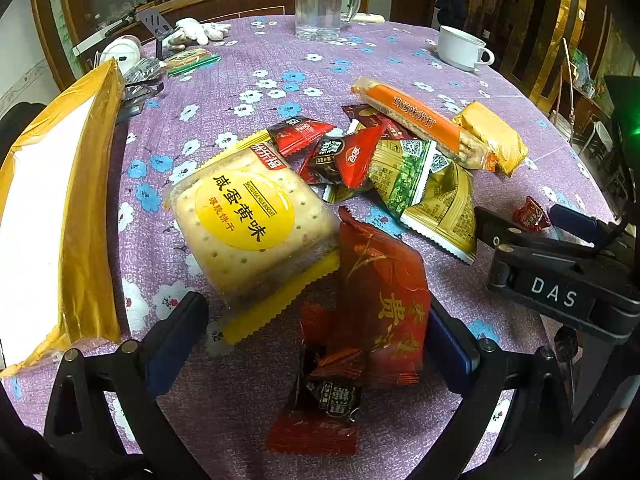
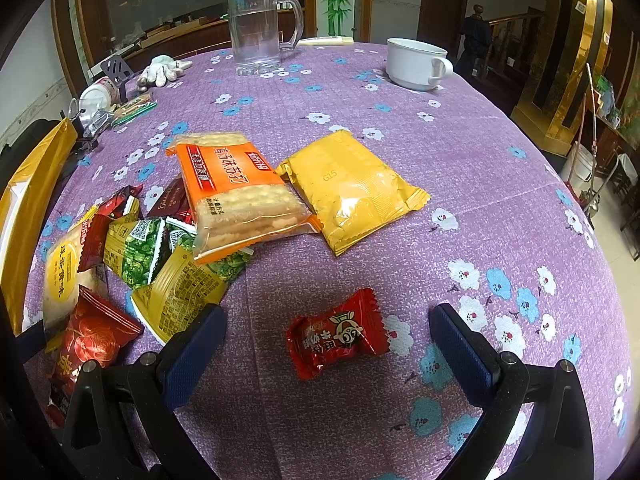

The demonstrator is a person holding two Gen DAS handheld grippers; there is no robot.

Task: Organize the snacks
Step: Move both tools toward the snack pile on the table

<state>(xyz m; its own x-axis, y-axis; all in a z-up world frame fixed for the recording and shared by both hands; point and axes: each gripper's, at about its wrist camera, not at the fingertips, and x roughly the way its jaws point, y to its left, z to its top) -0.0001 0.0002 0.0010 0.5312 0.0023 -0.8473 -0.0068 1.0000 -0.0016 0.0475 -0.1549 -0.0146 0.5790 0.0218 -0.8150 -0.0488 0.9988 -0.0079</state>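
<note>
A pile of snack packets lies on the purple flowered tablecloth point(image 1: 256, 60). My left gripper point(image 1: 316, 332) is open, its fingers either side of a red packet point(image 1: 380, 304) and a small dark-red candy point(image 1: 320, 412), with a yellow-label biscuit pack point(image 1: 248, 216) just ahead. My right gripper point(image 2: 328, 344) is open around a small red candy point(image 2: 340, 332) that lies alone on the cloth. An orange cracker pack point(image 2: 236, 192), a yellow packet point(image 2: 352, 188) and green-gold packets point(image 2: 152, 252) lie further ahead. The right gripper's body also shows in the left wrist view point(image 1: 560, 272).
A yellow-edged box point(image 1: 52, 224) stands at the left table edge. A glass mug point(image 2: 260, 28), a white cup point(image 2: 416, 64), white gloves point(image 2: 160, 70) and small clutter point(image 2: 104, 104) sit at the far side. The table edge curves away on the right.
</note>
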